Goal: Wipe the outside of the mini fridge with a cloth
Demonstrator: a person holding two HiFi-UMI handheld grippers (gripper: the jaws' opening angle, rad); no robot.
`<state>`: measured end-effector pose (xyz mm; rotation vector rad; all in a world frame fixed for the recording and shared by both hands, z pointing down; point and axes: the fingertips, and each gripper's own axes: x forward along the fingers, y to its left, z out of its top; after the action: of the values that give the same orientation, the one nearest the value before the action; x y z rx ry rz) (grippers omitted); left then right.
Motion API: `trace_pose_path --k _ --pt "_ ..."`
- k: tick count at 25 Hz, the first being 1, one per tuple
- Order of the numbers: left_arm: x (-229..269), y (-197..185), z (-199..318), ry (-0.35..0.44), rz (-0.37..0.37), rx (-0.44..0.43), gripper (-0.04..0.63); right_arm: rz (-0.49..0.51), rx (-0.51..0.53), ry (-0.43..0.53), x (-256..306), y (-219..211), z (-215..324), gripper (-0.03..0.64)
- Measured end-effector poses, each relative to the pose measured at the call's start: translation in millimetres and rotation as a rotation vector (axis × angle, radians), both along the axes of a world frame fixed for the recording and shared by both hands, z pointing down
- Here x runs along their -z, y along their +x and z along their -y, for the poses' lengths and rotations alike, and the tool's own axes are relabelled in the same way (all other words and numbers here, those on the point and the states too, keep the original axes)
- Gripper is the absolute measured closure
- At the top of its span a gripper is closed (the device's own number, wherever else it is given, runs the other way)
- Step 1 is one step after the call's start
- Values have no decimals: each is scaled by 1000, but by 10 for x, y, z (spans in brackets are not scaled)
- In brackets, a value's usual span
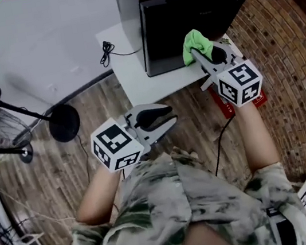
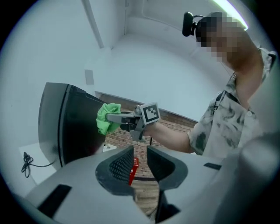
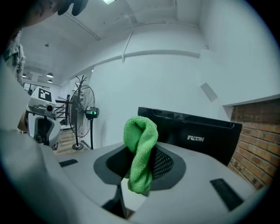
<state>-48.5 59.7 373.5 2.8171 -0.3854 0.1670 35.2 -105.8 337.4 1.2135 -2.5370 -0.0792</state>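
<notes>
Your right hand-held gripper (image 1: 202,54) clamps the green cloth (image 1: 194,42) at the mini fridge (image 1: 182,21) front, while your left hand-held gripper (image 1: 168,116) hangs released, empty.

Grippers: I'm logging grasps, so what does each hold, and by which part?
The right gripper pinches the green cloth at its bunched middle, a fold sticking up. The left gripper is open, empty.

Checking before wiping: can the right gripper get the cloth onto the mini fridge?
Probably yes: the right gripper, shut on the green cloth, sits right by the mini fridge, nothing between them.
</notes>
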Motion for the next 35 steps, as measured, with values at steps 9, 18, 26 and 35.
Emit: trace_pose_path --k 9,18,26,35 --pt "-59 -776 -83 -28 1 -59 489 6 -67 16 32 -866 -35 500" --pt "-23 -864 79 -43 20 -50 489 5 -59 64 184 -1198 390 500" --pt "77 -1220 334 -18 0 -110 489 -65 -199 151 436 -1625 878 500" --pt "157 -1968 407 16 -20 -211 489 -125 -490 227 683 -1924 1423 500"
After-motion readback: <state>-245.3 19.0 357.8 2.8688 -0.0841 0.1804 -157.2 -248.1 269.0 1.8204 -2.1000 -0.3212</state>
